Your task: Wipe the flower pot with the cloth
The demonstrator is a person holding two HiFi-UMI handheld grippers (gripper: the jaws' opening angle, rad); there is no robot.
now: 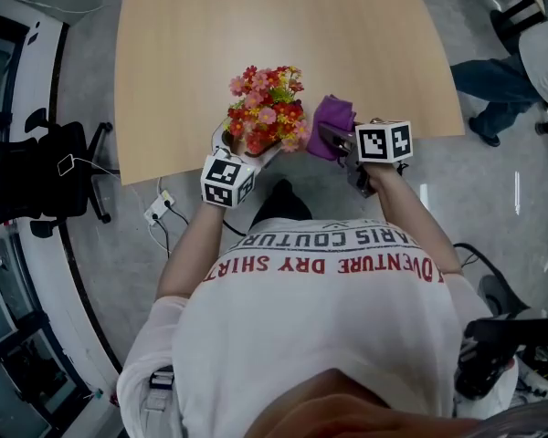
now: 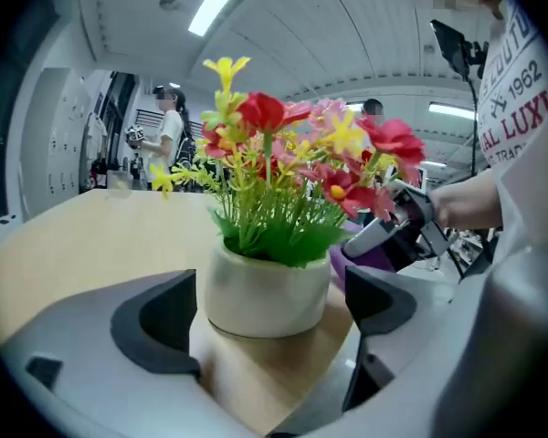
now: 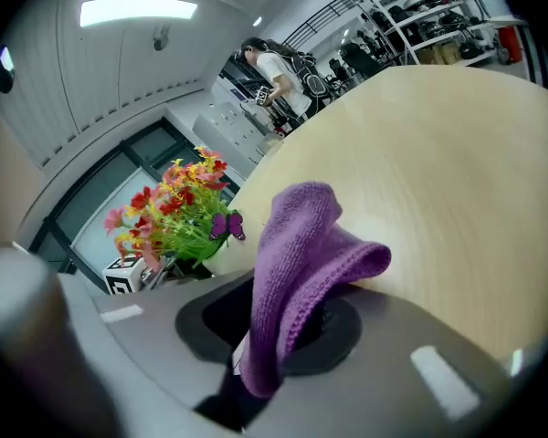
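The left gripper [image 2: 269, 310] has its fingers apart around the pot [image 2: 256, 281]: steady it gently, then rub with the cloth [image 3: 303, 235] clamped in the right gripper [image 3: 279, 331].

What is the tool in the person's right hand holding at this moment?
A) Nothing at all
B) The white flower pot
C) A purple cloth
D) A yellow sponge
C: in the right gripper view the right tool has its jaws closed on the purple cloth, which stands up from between them, while the flower pot stands apart from it.
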